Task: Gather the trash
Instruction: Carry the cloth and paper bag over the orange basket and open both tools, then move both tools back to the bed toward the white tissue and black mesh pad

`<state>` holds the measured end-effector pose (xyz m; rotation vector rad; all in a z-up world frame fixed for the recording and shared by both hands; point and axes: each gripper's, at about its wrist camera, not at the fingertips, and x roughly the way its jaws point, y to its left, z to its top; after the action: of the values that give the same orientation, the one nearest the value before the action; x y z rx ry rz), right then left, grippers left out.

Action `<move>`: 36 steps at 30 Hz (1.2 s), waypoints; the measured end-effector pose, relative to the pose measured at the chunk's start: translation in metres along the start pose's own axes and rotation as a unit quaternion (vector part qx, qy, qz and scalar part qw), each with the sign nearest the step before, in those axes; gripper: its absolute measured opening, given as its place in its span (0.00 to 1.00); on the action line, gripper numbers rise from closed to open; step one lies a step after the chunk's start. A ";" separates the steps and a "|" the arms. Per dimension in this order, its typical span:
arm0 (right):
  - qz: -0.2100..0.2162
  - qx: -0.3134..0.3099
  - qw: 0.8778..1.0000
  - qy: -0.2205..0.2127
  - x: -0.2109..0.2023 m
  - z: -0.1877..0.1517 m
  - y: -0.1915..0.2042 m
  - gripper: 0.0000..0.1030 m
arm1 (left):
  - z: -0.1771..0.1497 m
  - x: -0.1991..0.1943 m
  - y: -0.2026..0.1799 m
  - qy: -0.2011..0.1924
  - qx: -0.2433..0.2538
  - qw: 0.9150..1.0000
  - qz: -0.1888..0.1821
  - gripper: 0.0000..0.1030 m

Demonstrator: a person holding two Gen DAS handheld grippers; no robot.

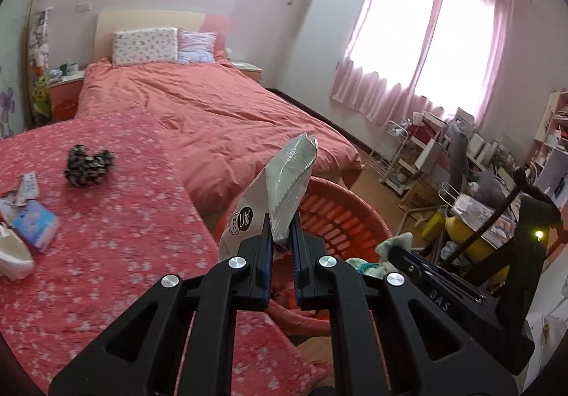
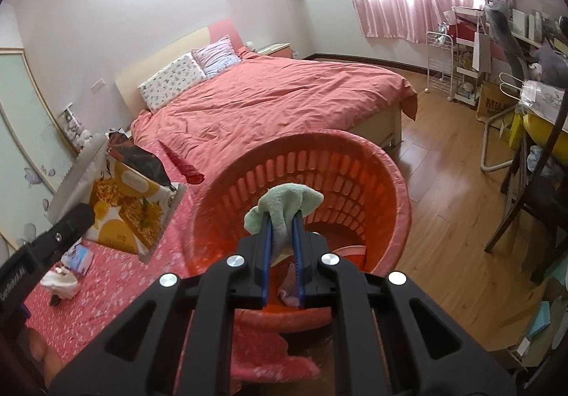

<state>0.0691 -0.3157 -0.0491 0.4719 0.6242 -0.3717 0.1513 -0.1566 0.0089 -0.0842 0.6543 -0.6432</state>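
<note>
I hold a tool in each hand, and both carry trash toward the orange slatted basket [image 2: 355,161], which stands on the floor at the end of a surface covered in pink flowered cloth [image 1: 117,218]. My right tool [image 2: 284,229] has its jaws nearly closed on a crumpled pale green tissue or cloth [image 2: 284,204]; in the right wrist view that wad sits directly over the basket's open mouth, so a release here would probably drop it inside. My left tool [image 1: 282,229] is likewise pinched almost shut on the lower edge of a flat snack wrapper [image 1: 280,190], whose long axis stands up and away from the jaws, leaning slightly right. From the left wrist view the basket lies just beyond and to the right of the wrapper, partly hidden behind it, so I cannot tell for sure whether the wrapper has cleared the rim. The right hand is the nearer one to the drop. More litter waits on the cloth well to the left: a blue tissue packet [image 1: 35,224] and torn paper scraps [image 1: 25,186].
</note>
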 end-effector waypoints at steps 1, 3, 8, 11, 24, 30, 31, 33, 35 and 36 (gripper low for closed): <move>-0.001 0.001 1.000 0.001 0.003 0.001 -0.002 0.11 | -0.001 0.006 -0.002 0.005 0.001 1.000 -0.004 0.09; -0.002 0.005 1.000 0.004 0.010 0.002 -0.006 0.11 | -0.003 0.012 -0.005 0.010 0.002 1.000 -0.009 0.09; -0.002 0.012 1.000 0.006 0.022 0.004 -0.013 0.12 | -0.005 0.025 -0.009 0.025 0.001 0.999 -0.023 0.09; 0.000 0.015 1.000 0.005 0.028 0.005 -0.015 0.12 | -0.006 0.033 -0.014 0.032 0.001 0.999 -0.028 0.09; 0.003 0.033 0.999 0.015 0.050 0.011 -0.023 0.30 | -0.016 0.061 -0.017 0.085 0.001 0.996 -0.032 0.19; -0.003 0.040 0.999 0.014 0.049 0.009 -0.025 0.38 | -0.018 0.065 -0.014 0.094 0.002 0.995 -0.022 0.36; -0.003 0.040 0.999 0.014 0.048 0.008 -0.026 0.38 | -0.018 0.064 -0.013 0.095 0.001 0.995 -0.020 0.36; -0.007 0.039 0.999 0.012 0.047 0.008 -0.028 0.40 | -0.018 0.062 -0.012 0.095 0.001 0.995 -0.014 0.37; -0.013 0.036 0.999 0.010 0.044 0.007 -0.027 0.43 | -0.018 0.061 -0.007 0.092 0.001 0.996 -0.009 0.41; -0.015 0.034 0.999 0.009 0.042 0.007 -0.027 0.45 | -0.018 0.059 -0.005 0.091 0.002 0.996 -0.005 0.42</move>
<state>0.0914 -0.3495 -0.0790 0.5323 0.6380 -0.4176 0.1740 -0.1923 -0.0356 -0.0258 0.8285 -0.6670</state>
